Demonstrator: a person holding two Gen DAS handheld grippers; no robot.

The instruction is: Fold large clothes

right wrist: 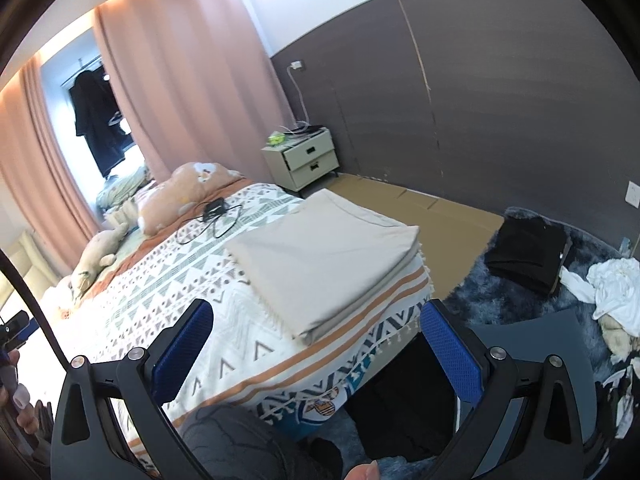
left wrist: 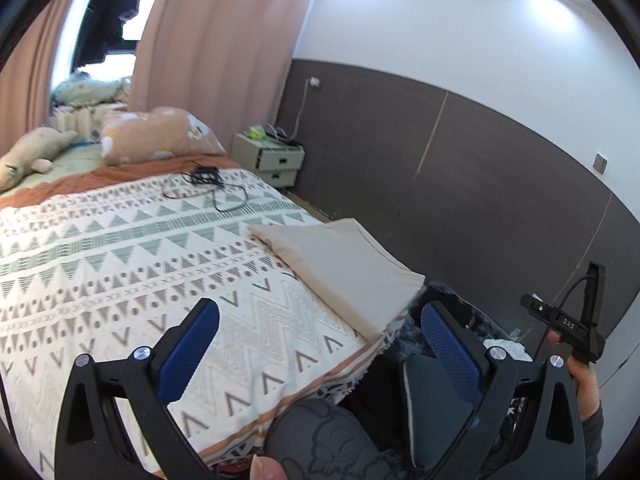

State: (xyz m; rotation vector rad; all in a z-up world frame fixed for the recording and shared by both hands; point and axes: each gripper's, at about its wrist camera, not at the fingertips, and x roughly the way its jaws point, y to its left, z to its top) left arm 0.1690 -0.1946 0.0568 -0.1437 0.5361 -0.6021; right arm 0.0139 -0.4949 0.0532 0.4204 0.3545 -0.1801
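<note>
Two tools hover above the foot of the bed, each spread wide with nothing between its blue, dimpled pads. The left tool (left wrist: 320, 344) and right tool (right wrist: 316, 340) touch no cloth. A beige garment (right wrist: 324, 256), smooth and folded into a flat rectangle of several layers, lies on the bed's corner nearest the wall, on a woven bedspread (left wrist: 120, 248) patterned with triangles and chevrons and edged in orange stripes. Beside the bed, a shaggy blue-grey rug (right wrist: 480, 304) carries a folded black garment (right wrist: 524, 256) and crumpled white clothes (right wrist: 612, 284).
</note>
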